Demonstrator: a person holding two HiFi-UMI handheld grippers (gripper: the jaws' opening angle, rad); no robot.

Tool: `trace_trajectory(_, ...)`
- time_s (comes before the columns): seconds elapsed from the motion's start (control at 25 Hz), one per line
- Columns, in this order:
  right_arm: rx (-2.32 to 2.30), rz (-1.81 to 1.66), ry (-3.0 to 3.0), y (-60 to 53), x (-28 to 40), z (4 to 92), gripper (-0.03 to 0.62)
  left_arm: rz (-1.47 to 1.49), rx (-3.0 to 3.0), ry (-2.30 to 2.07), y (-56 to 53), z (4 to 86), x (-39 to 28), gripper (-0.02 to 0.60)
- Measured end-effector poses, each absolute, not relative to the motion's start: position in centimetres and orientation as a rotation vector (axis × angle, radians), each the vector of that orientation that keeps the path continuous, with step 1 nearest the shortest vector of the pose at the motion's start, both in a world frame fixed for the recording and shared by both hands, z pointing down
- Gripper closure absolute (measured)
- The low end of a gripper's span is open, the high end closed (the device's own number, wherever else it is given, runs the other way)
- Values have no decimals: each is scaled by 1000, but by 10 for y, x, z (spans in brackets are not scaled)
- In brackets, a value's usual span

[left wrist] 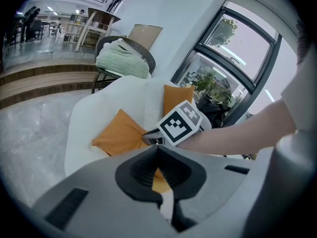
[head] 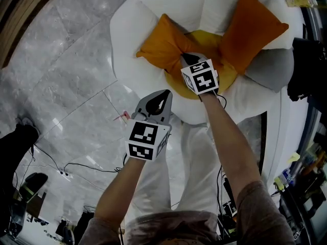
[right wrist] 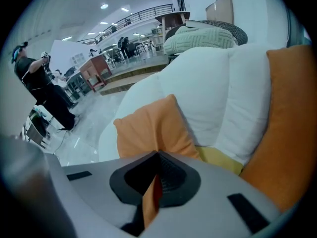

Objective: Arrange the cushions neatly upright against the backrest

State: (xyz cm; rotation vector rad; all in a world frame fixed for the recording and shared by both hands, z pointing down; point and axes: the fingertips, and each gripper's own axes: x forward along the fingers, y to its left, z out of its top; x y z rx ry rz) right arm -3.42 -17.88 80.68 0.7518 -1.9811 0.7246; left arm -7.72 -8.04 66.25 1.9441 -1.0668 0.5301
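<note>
Orange cloth at the corner of the near cushion (head: 161, 47) is pinched in the closed jaws of the right tongs (head: 185, 59). This cushion slumps low on the seat of the white armchair (head: 133, 29), so most of the job seems left. The left tongs (head: 164, 97) hang over the seat's front edge, jaws together on nothing. No box or basket shows; the armchair holds it all: a second orange cushion (head: 253, 27) that looks propped against the backrest, a yellow cushion (head: 227, 75) lying flat between the two, and a grey cushion (head: 273, 68) off to the side, both apparently yet to be stood up.
</note>
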Motion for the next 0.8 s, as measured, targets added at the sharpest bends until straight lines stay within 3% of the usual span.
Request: trace_trajectory(0.8, 1154, 945, -2139, -236, -8, 696, 574, 556, 2025, -1031, -102, 615, -47, 577)
